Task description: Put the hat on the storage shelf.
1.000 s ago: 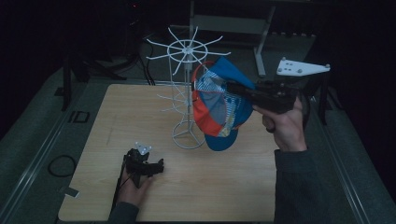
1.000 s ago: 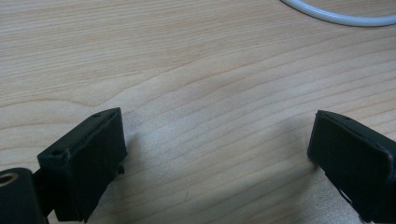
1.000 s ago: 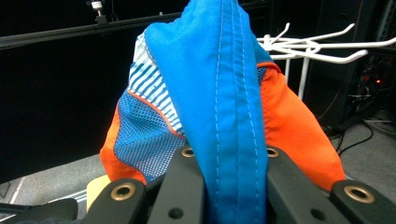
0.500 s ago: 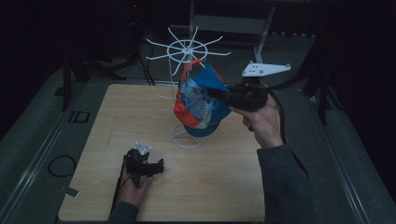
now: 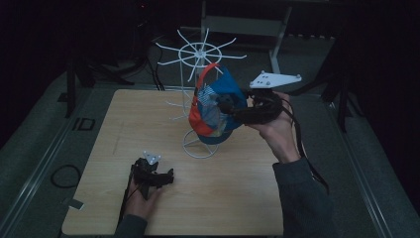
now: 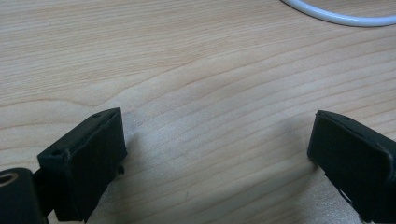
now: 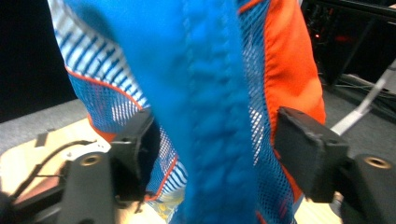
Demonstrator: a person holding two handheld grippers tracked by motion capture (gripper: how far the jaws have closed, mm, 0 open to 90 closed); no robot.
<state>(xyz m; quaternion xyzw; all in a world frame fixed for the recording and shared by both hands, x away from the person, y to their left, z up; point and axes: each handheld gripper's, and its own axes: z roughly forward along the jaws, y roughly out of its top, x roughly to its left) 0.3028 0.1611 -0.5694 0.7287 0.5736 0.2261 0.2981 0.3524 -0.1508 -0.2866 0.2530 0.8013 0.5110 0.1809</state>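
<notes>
A dark room surrounds a pale wooden table (image 5: 237, 198), and near its far edge stands a white wire rack (image 5: 200, 94) with radiating prongs. A blue, orange and striped cap (image 5: 215, 106) hangs against the rack's stem, partway down, and the work in hand is hanging it there. The right gripper (image 7: 212, 154) is level with it; its jaws have just been opening and now stand spread, with the cap's blue panel and mesh between them but the fingers (image 7: 306, 154) seemingly apart from the cloth, a gap showing beside the one on the right. That reads as the release step: the cap appears let go and resting on the rack, though which prong carries it I cannot tell. The next move, as I judge it, calls for drawing the gripper straight back so the fingers clear the mesh without snagging it or tugging the cap off or rocking the light rack. The left gripper (image 5: 148, 173) rests low on the table near the person, fingers (image 6: 86, 158) wide apart with bare wood between them and the rack's base ring just beyond.
</notes>
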